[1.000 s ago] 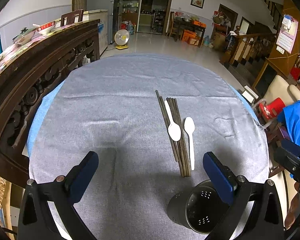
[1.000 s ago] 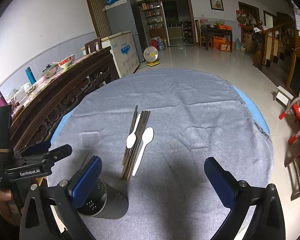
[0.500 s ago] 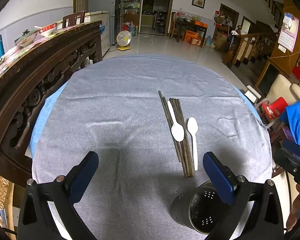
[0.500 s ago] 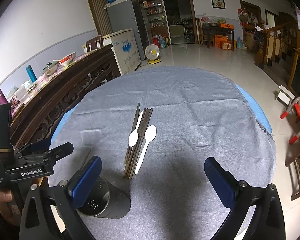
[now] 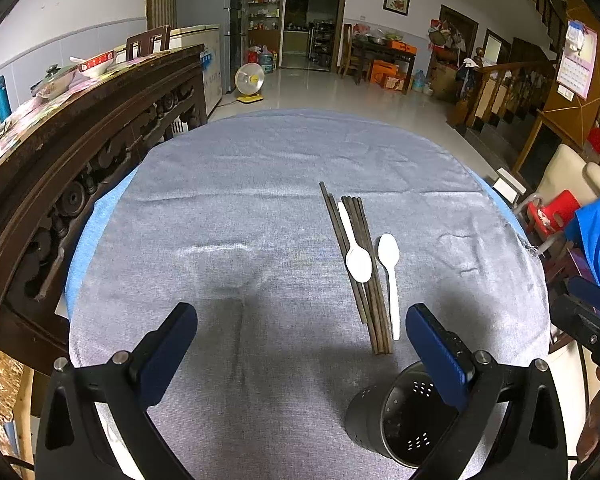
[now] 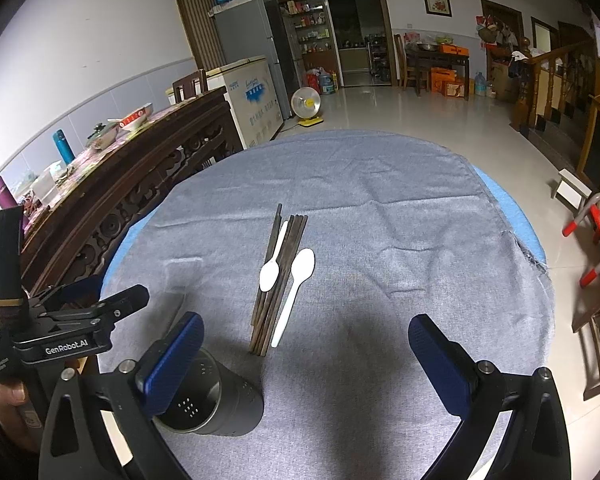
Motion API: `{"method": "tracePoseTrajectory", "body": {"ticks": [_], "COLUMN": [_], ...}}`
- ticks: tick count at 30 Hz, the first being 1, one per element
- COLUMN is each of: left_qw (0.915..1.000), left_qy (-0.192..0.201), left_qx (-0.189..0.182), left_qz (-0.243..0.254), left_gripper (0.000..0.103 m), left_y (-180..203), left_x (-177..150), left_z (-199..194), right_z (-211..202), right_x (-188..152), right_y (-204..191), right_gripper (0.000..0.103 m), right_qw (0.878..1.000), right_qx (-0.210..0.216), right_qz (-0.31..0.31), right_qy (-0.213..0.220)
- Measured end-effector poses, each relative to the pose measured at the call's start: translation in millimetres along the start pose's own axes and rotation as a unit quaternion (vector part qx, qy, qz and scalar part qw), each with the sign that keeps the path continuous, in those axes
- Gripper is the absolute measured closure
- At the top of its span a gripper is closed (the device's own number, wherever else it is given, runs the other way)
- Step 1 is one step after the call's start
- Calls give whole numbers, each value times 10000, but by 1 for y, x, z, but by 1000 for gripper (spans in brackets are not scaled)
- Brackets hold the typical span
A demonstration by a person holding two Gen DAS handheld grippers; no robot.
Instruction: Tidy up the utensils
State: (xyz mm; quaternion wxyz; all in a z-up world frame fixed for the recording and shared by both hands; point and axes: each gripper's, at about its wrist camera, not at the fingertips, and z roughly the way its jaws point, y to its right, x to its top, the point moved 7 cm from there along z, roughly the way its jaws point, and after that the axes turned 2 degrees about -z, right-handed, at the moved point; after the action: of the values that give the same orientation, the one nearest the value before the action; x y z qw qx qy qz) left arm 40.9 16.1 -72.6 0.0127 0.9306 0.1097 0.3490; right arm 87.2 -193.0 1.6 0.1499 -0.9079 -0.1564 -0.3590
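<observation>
Several dark chopsticks (image 5: 356,264) (image 6: 280,276) lie in a bundle on the grey cloth. One white spoon (image 5: 356,254) (image 6: 271,266) lies on the bundle. A second white spoon (image 5: 390,276) (image 6: 296,290) lies beside it on the right. A black perforated utensil holder (image 5: 396,420) (image 6: 216,404) lies on its side near the front edge. My left gripper (image 5: 300,350) is open and empty above the cloth, left of the holder. My right gripper (image 6: 306,358) is open and empty, just right of the holder.
The round table (image 5: 236,216) wears a grey cloth over a blue one. A carved dark wooden sideboard (image 5: 80,140) stands close on the left. A red stool (image 6: 596,232) and chairs stand on the right. The left gripper's body (image 6: 60,332) shows in the right wrist view.
Both views have shifted slightly back and up, so the utensils and holder sit a little lower and nearer. Nothing on the table has moved. Both grippers stay open.
</observation>
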Motion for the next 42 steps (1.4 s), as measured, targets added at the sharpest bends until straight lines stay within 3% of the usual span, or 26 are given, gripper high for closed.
{"method": "tracePoseTrajectory", "body": {"ticks": [30, 35, 42], "left_qw": [9998, 9969, 9864], "left_qy": [-169, -589, -1192], "left_qx": [-66, -90, 44], "left_qz": [-13, -524, -1135], "left_gripper": [0, 0, 0], "left_y": [0, -27, -66], "left_x": [-3, -11, -29], "left_z": [14, 34, 70], "right_z": [11, 29, 85], "right_x": [-3, -7, -18], "right_y": [8, 26, 56], "right_gripper": [0, 0, 0], "right_qw": [9998, 9981, 9860], "right_qx": [61, 141, 344], "right_qz": [136, 375, 908], "right_qy": [-158, -477, -1355]}}
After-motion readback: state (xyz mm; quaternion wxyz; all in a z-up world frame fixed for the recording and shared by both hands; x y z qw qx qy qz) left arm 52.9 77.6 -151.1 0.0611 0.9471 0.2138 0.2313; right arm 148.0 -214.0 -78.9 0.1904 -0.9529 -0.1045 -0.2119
